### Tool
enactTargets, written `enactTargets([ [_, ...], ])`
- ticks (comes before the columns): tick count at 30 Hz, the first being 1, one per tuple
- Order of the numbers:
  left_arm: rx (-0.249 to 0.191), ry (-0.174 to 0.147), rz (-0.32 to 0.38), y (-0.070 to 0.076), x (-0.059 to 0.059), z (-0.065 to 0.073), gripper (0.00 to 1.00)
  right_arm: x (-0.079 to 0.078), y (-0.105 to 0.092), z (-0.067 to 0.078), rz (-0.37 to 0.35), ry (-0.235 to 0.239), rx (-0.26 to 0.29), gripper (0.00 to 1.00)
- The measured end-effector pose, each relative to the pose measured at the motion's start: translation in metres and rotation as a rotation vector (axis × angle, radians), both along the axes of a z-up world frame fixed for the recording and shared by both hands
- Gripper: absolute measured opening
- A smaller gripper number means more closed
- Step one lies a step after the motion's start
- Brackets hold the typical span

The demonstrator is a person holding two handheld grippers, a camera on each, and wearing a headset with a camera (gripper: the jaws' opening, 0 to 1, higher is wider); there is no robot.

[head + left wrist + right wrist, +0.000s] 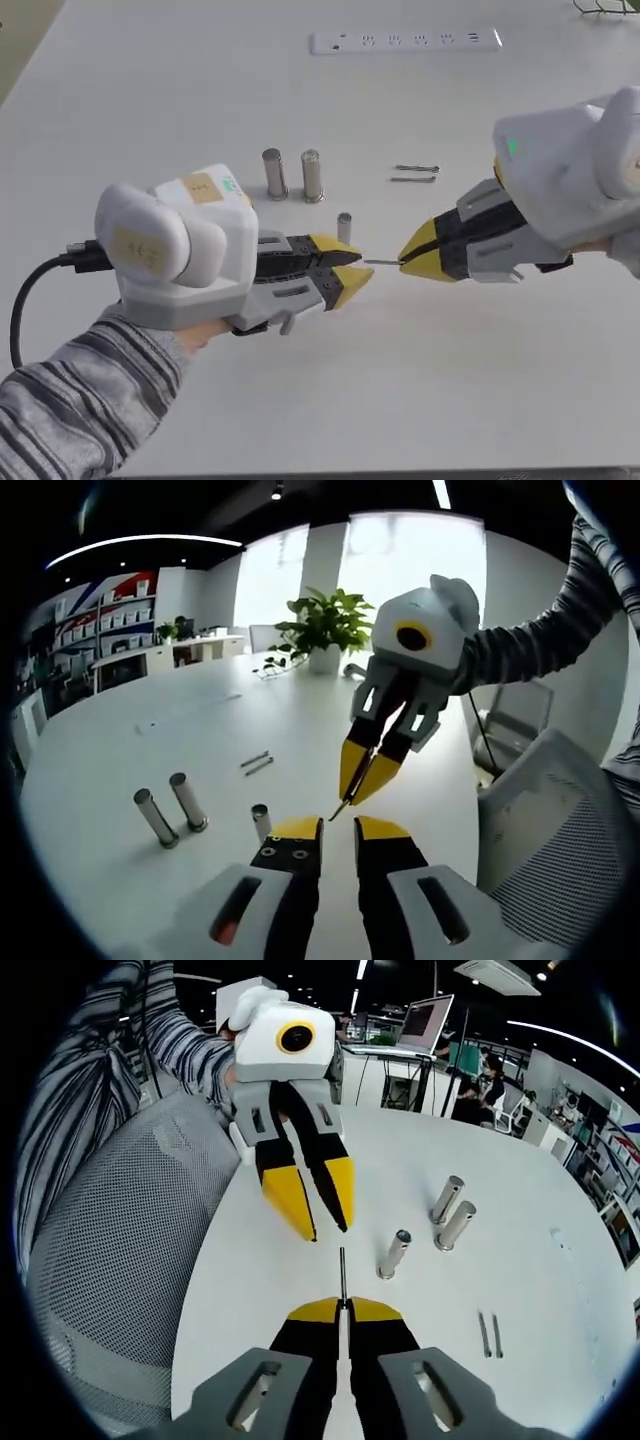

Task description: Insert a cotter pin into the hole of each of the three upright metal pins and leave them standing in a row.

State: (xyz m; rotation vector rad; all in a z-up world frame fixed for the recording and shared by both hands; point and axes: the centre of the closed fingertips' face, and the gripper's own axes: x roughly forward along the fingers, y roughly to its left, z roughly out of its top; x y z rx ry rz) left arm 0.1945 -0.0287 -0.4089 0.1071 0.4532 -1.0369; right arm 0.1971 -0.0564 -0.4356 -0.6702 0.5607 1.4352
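Three metal pins stand upright on the white bench [200, 90]. The left pin [273, 173] and the second pin [312, 175] stand side by side. The third pin [344, 227] stands to their right and nearer me, out of line with the pair. I see no cotter pin through any of them, though their holes are too small to make out. I judge that all three insertions are left to do and the row is not yet formed. Further right, two spare cotter pins [416, 168] lie flat on the bench, close together and well apart from the upright pins.

My left tool [360, 263] comes in from the left with its yellow-tipped jaws parted a little and nothing between them. It hovers just beside the third pin, and I cannot tell whether it touches it. To its right, a thin cotter pin [342, 1272] points across the gap towards the left tool. In the right gripper view its free end stops a little short of those parted jaws. My right tool [403, 259] has its jaws closed tight on the other end of this cotter pin and holds it level above the bench.
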Motion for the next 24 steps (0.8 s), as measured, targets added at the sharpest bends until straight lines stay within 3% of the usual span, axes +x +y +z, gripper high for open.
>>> enactTargets([
  [5,0.005,-0.025,0.104,0.010,0.012,-0.005,0.13,0.020,-0.009,-0.006,-0.030,-0.028,-0.031,0.00],
  [6,0.013,-0.020,0.155,0.015,0.018,-0.008,0.14,0.021,-0.010,-0.006,-0.032,-0.029,-0.033,0.00],
  [9,0.064,-0.018,0.218,0.024,0.026,-0.020,0.15,0.028,-0.012,-0.008,-0.045,-0.038,-0.043,0.00],
  [12,0.063,-0.005,0.265,0.027,0.032,-0.026,0.17,0.036,-0.011,-0.008,-0.049,-0.045,-0.043,0.00],
  [16,0.047,0.010,0.308,0.025,0.037,-0.032,0.19,0.045,-0.008,-0.007,-0.056,-0.042,-0.030,0.00],
  [19,0.079,0.006,0.331,0.023,0.040,-0.038,0.20,0.049,-0.006,-0.008,-0.057,-0.042,-0.025,0.00],
  [20,0.120,-0.004,0.347,0.025,0.042,-0.043,0.20,0.049,-0.005,-0.008,-0.055,-0.041,-0.025,0.00],
  [24,0.125,0.024,0.378,0.020,0.046,-0.053,0.21,0.051,-0.003,-0.009,-0.051,-0.040,-0.025,0.00],
])
